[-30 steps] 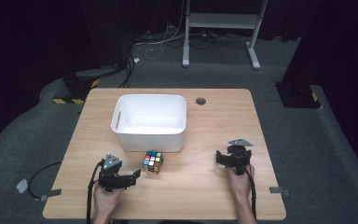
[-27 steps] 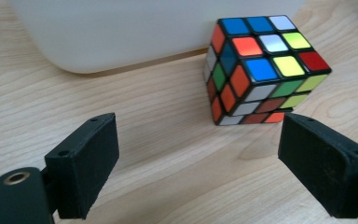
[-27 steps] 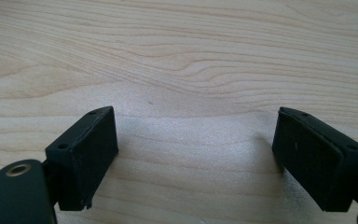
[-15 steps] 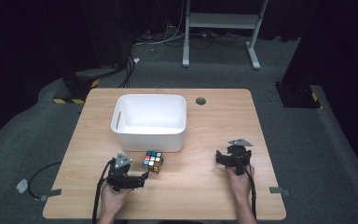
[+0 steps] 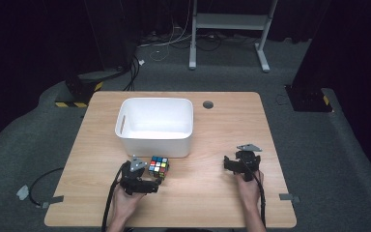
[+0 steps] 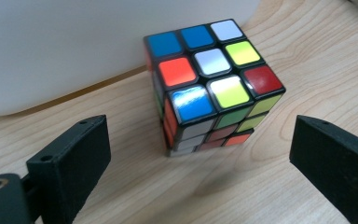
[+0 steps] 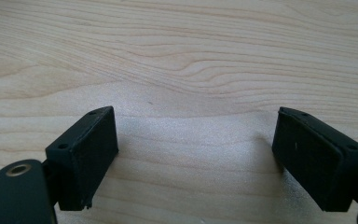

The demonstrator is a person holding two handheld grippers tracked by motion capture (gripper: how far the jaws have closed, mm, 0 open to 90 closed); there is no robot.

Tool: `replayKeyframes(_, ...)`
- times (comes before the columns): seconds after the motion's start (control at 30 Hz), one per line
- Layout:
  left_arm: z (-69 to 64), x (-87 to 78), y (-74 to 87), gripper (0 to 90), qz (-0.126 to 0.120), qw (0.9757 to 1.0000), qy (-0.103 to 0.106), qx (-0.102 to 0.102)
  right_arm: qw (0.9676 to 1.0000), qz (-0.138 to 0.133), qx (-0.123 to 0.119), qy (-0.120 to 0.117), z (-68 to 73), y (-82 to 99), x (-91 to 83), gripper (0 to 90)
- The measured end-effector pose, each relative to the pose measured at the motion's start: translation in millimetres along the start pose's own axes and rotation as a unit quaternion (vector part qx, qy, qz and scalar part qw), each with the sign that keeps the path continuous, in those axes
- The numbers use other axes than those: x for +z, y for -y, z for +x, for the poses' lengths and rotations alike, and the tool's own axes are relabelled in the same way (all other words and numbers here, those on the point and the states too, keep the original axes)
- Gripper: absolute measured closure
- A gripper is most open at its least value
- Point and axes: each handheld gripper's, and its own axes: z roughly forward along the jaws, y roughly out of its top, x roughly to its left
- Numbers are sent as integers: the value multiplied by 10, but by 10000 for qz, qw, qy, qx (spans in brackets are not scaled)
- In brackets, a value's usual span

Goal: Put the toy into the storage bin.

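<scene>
Bench (image 5: 222, 121): pale wood grain, rounded corners, a round dark cable hole (image 5: 208, 104) in the top, up and left of the right claw (image 5: 242, 166) toward the far edge. Floor (image 5: 319, 145): grey carpet all around the bench. Beyond the far edge from the claws, a white metal stand (image 5: 229, 21) on two legs, loose cables (image 5: 162, 46) trailing on the carpet beside it. Far left of the left claw (image 5: 147, 186), a black base with yellow-black hazard tape (image 5: 79, 92); far right of the right claw, another dark base (image 5: 309, 99). Back of room dark, walls unreadable. Light falls evenly on the bench top.
</scene>
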Motion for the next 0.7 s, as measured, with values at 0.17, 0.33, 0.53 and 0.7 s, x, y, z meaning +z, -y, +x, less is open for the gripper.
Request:
replayKeyframes(0.17,-41,61,-49,33,13,10000,-24,-9,10000,-1,2,2,0,0,0,141)
replayKeyframes(0.33,-57,108,-71,30,44,9999,-98,-10,10000,1,4,2,1,0,0,140)
replayKeyframes(0.53,-78,172,-104,31,48,9998,-152,-101,10000,-1,6,6,2,1,0,140)
replayKeyframes(0.7,-95,262,-121,36,112,9996,-217,-149,10000,2,21,8,4,1,-1,141)
